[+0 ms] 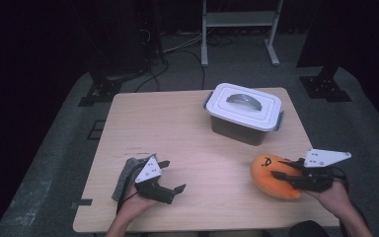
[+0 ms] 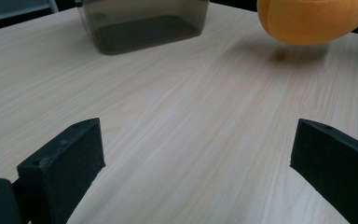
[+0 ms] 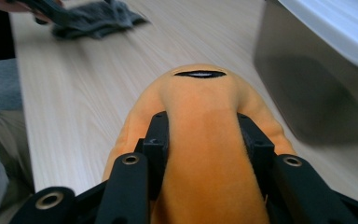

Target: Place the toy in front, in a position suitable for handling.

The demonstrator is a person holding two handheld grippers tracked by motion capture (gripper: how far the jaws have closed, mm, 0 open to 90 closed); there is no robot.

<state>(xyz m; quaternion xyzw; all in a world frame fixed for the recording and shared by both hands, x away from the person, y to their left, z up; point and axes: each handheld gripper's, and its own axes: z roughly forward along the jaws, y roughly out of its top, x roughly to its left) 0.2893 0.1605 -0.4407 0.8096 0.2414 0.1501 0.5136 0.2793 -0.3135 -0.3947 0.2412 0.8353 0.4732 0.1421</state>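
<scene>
Right gripper (image 3: 204,135) pinching orange plush toy (image 1: 271,175), table's 4 o'clock; grasp done. Lidded bin (image 1: 244,113), 1 o'clock, unopened. Left gripper (image 1: 170,178) spread, idle, 8 o'clock beside grey cloth (image 1: 123,175).

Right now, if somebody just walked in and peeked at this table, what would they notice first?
The bright orange plush toy at the near right of the table jumps out first, with the right gripper pinching into its soft body. Next comes the grey storage box with its white lid at the far side. The left gripper sits open at the near left, beside a grey cloth.
</scene>
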